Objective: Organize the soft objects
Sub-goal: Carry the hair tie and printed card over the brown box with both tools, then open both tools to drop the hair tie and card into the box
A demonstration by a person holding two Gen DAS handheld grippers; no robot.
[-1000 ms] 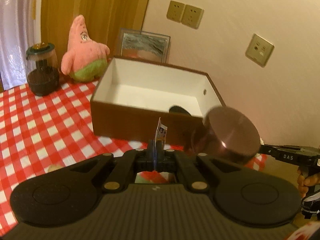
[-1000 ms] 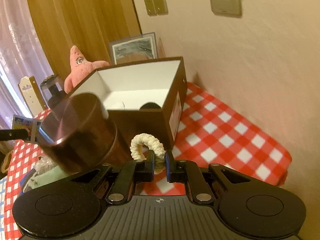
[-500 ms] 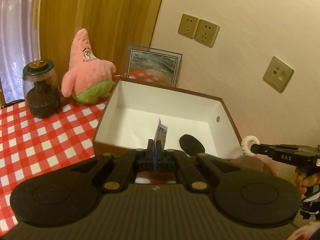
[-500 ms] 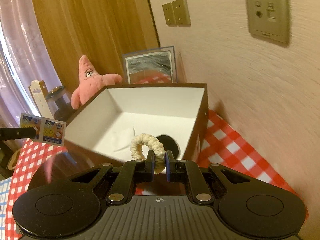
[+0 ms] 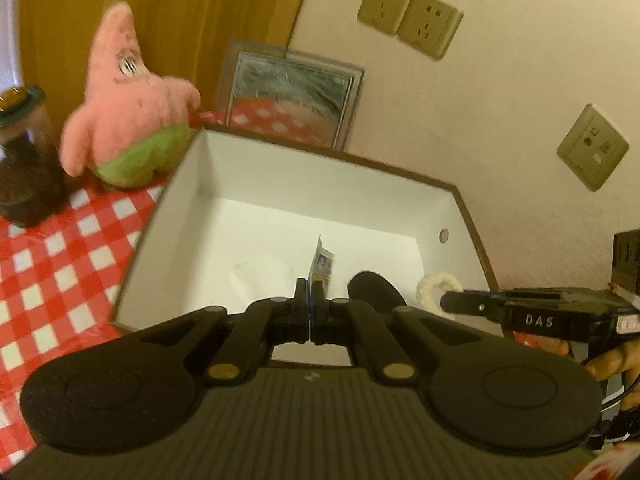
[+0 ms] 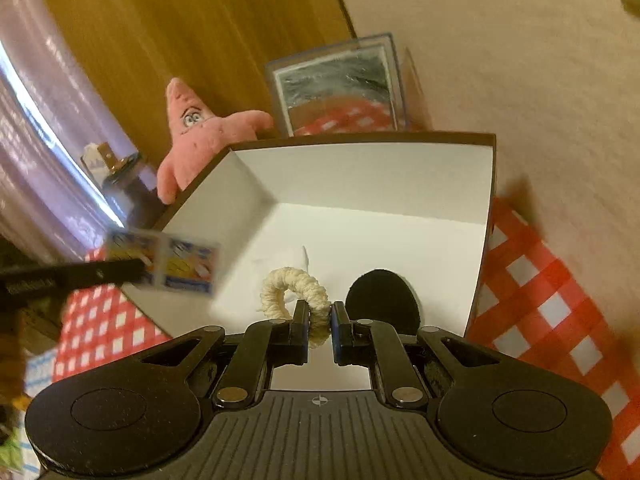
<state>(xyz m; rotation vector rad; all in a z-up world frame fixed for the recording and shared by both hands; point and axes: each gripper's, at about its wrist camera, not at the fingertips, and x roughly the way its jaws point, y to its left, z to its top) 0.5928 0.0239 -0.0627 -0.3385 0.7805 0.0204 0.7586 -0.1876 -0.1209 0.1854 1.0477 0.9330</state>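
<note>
Two claws of mine hang over the open white-lined box (image 6: 360, 176): my left gripper (image 5: 311, 300) is pinched tight on a thin printed packet (image 5: 321, 266), my right gripper (image 6: 320, 318) nearly closed around a cream braided hair tie (image 6: 294, 288).

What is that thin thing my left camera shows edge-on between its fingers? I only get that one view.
Observer: A small printed packet with cartoon pictures; the right camera shows its face.
Operator: Is the cream loop really gripped?
Observer: Yes, the right gripper is shut on that hair tie, pads on either side of its cord.
Operator: Anything behind the jar?
Observer: A little white house-shaped object.
</note>
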